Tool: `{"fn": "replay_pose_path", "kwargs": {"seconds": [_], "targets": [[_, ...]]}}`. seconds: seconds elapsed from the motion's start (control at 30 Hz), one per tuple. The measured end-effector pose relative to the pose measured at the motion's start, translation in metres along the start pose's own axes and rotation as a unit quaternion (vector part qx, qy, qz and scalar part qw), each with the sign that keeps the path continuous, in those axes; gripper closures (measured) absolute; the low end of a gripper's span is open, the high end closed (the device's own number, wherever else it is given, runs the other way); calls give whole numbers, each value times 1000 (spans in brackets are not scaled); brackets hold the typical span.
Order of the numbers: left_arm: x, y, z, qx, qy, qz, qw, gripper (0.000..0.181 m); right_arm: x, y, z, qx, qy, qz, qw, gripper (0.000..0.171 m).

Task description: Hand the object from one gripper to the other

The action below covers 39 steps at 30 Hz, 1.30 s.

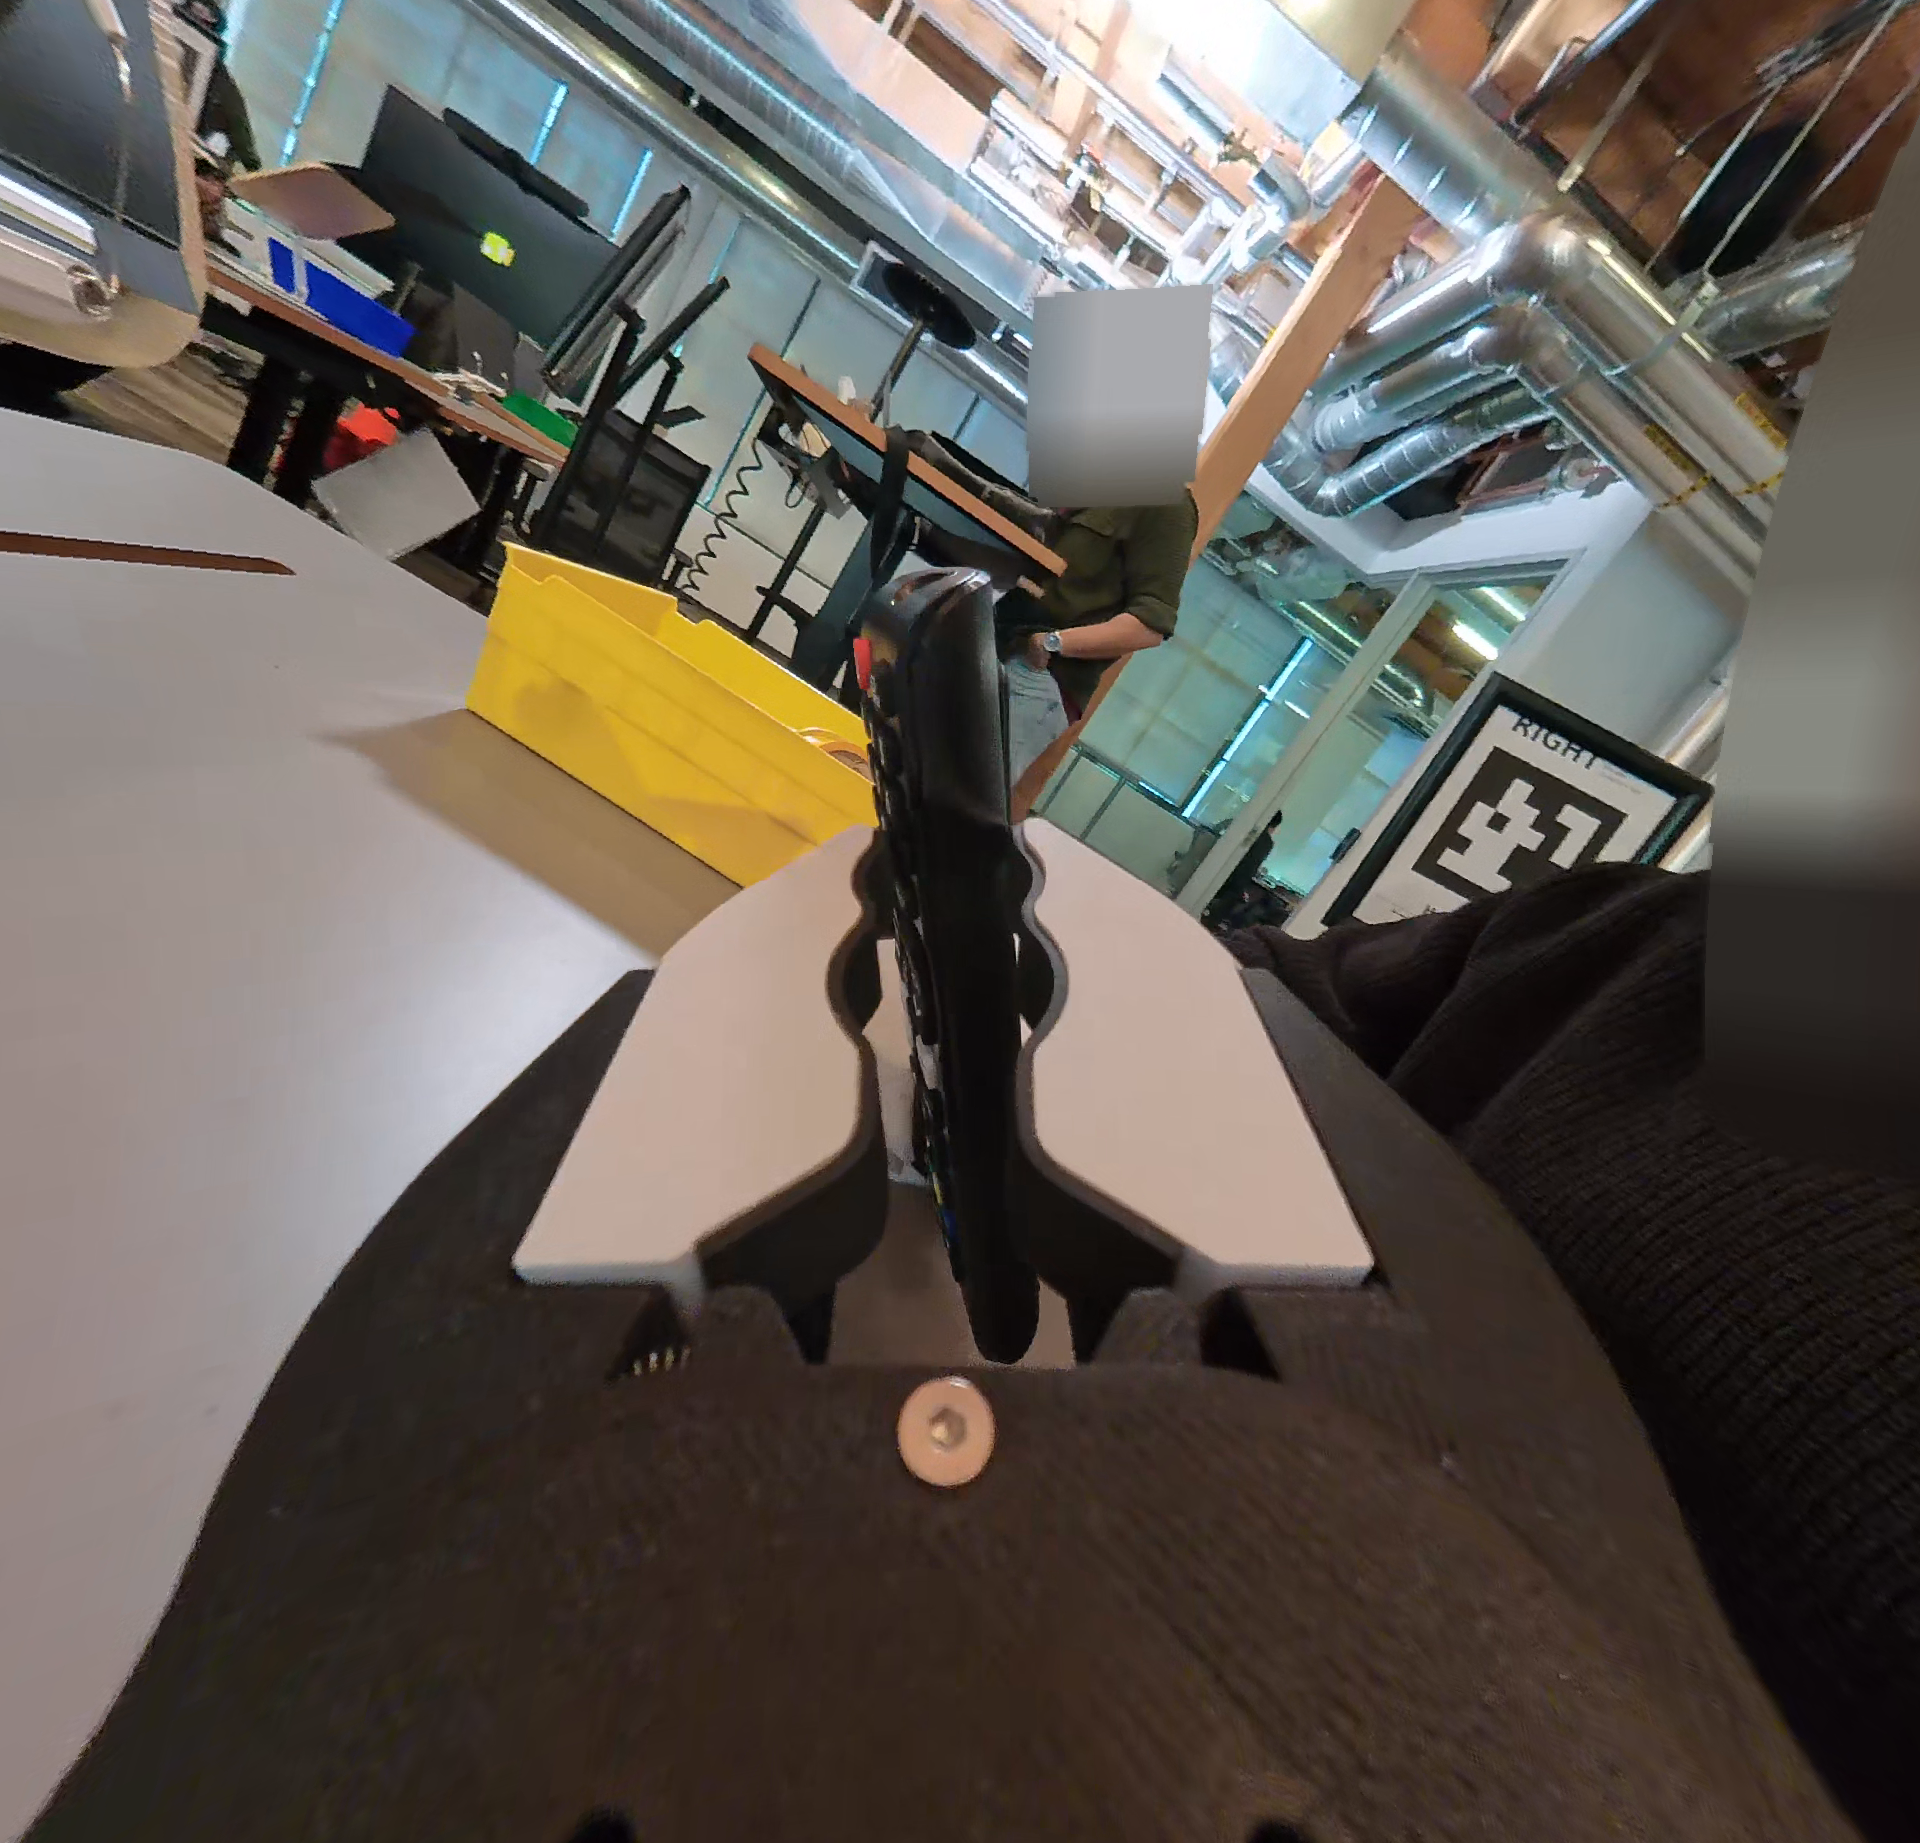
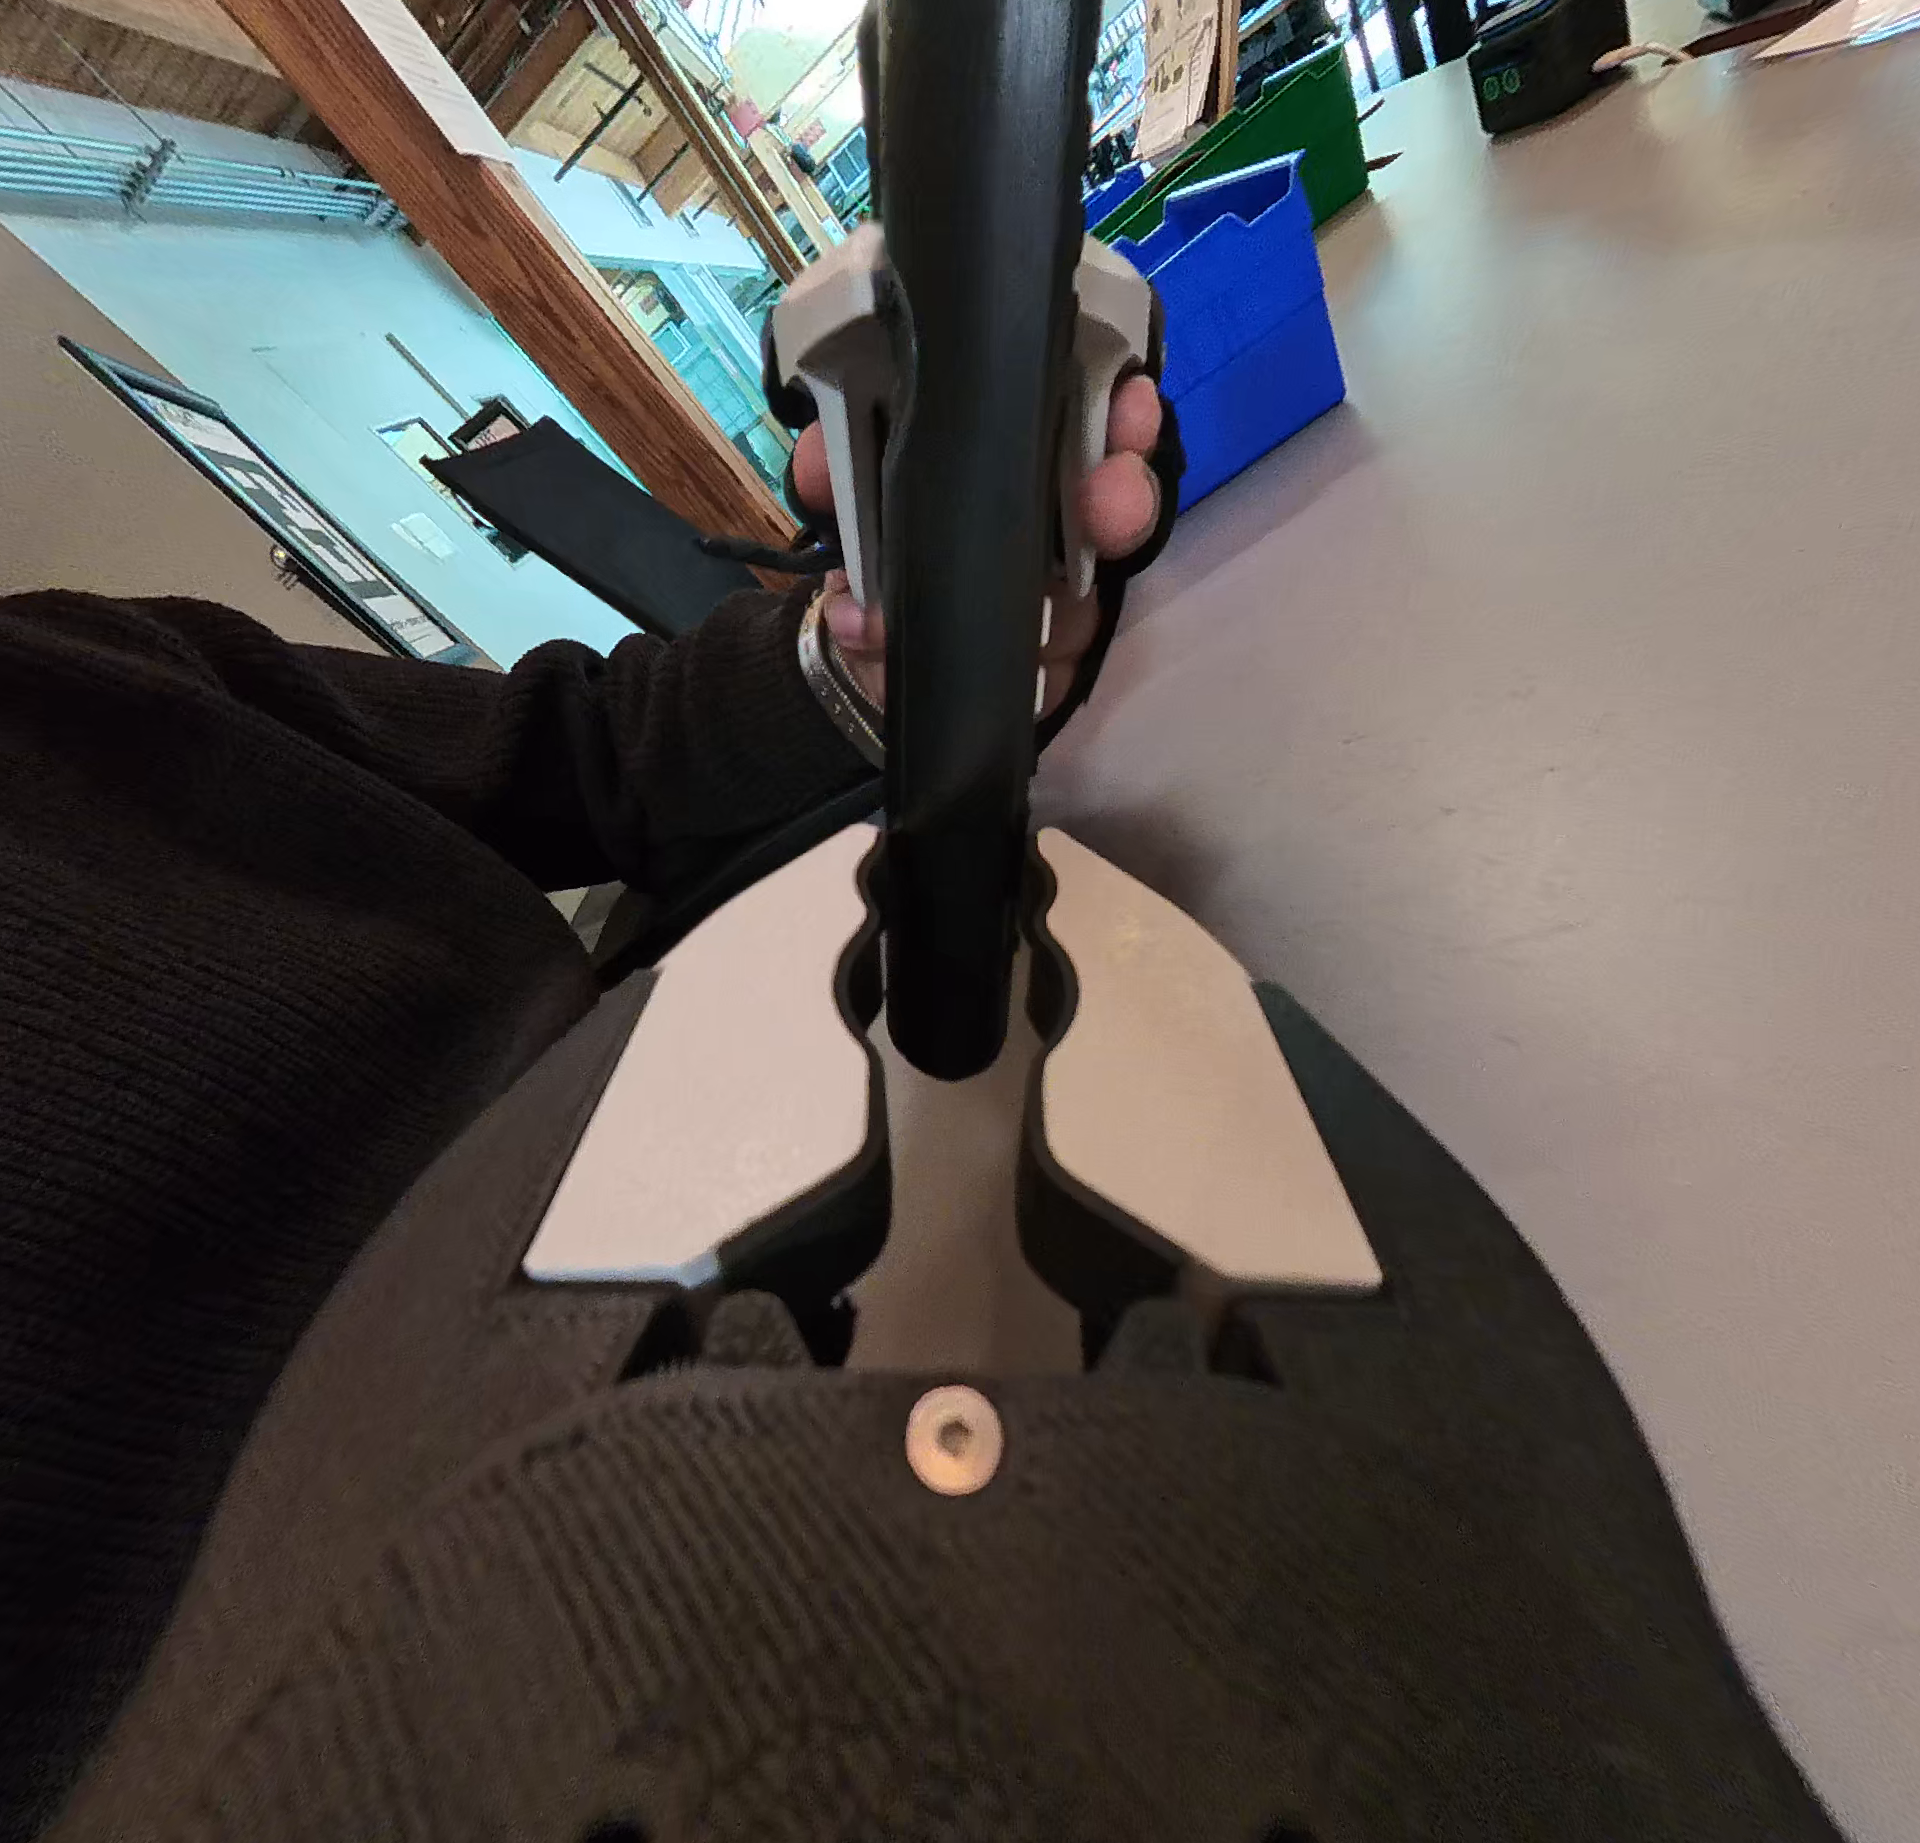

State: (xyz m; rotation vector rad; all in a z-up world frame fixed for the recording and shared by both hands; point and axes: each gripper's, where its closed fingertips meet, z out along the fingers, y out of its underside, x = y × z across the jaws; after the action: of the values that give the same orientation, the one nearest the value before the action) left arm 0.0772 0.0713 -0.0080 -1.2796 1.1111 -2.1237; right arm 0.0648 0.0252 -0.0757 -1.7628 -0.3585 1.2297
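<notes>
My left gripper (image 1: 940,920) is clamped on the remote (image 1: 935,858), which runs lengthwise between the fingers, near end deep by the palm, far end past the fingertips toward the room; its button face is turned left. Below lies the table (image 1: 208,858), wide and bare on the left, with the yellow bin (image 1: 644,713) ahead at its far edge. My sleeve (image 1: 1558,1118) crowds the right side. My right gripper (image 2: 951,889) grips the same remote (image 2: 966,443) by its other end, long axis straight ahead. Open tabletop (image 2: 1507,754) spreads right, up to the blue bin (image 2: 1236,339)
</notes>
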Motion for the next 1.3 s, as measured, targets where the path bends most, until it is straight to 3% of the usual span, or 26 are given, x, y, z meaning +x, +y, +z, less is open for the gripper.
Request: {"fn": "replay_pose_path", "kwargs": {"seconds": [0.2, 0.5, 0.63, 0.8, 0.9, 1.0, 1.17, 1.3], "targets": [[-9, 25, 9, -65, -46, 19, 997, 153, 5, -7, -7, 19, 19, 0, 1000, 149], [-12, 27, 10, -52, -44, -8, 998, 157, 12, -5, -9, 11, 53, -42, 998, 147], [-12, 30, 11, -51, -42, -8, 998, 158, 11, -25, -15, 82, 37, -21, 996, 111], [-10, 26, 11, -38, -36, -14, 999, 158, 17, -4, -3, 27, 46, -11, 999, 97], [-7, 22, 11, -20, -30, -23, 999, 158, 13, 6, 6, 1, 38, -11, 999, 113], [-5, 17, 10, -4, -23, -33, 999, 158, 10, 9, 7, -14, 35, -29, 999, 145], [-6, 14, 9, 6, -23, -35, 999, 157, 12, 2, 1, 1, 39, -29, 999, 146], [-14, 12, 7, 4, -57, -9, 998, 127, 18, -5, -7, 20, 44, -9, 999, 146]]}}
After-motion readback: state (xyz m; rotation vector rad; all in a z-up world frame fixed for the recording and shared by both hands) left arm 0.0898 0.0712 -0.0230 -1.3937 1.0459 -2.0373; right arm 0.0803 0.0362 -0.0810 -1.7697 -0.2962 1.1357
